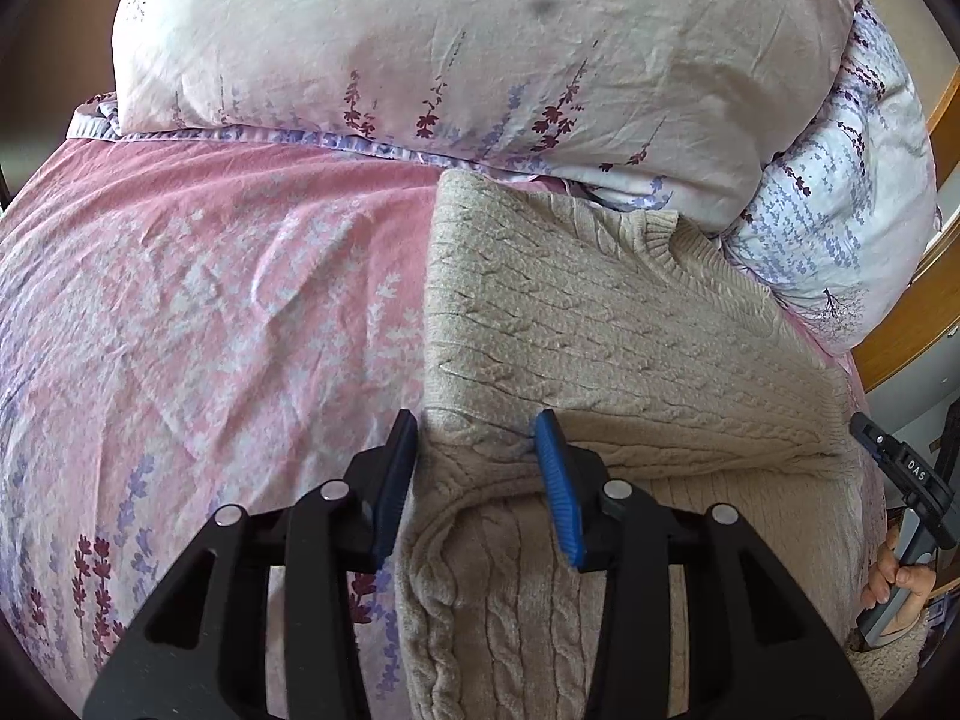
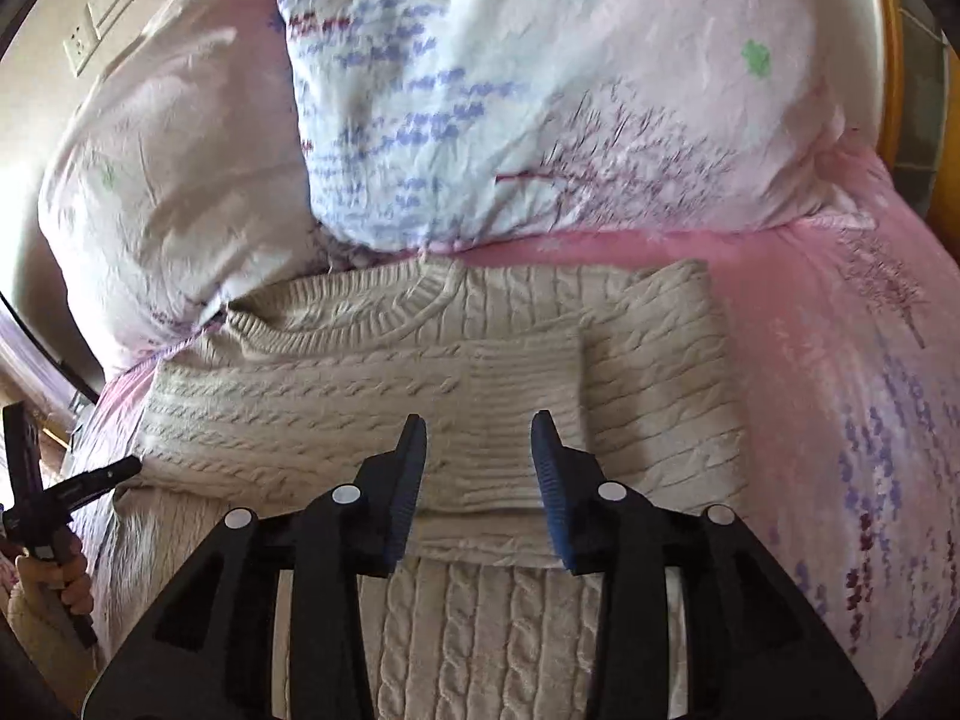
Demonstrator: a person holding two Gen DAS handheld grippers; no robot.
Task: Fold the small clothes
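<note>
A beige cable-knit sweater (image 1: 600, 324) lies on the pink floral bed sheet (image 1: 210, 300), its sides and sleeves folded in over the body. My left gripper (image 1: 477, 438) is open, its jaws spread over the sweater's left folded edge, holding nothing. In the right wrist view the sweater (image 2: 372, 396) lies with its ribbed collar toward the pillows and a sleeve cuff folded across the chest. My right gripper (image 2: 478, 438) is open just above that folded sleeve, empty. The right gripper also shows in the left wrist view (image 1: 900, 468), and the left gripper in the right wrist view (image 2: 72, 492).
Two floral pillows (image 1: 480, 48) are stacked at the head of the bed, touching the sweater's collar. A wooden bed frame (image 1: 912, 312) runs along the right. A wall socket (image 2: 81, 48) is at the far left. Bare pink sheet (image 2: 840, 390) lies right of the sweater.
</note>
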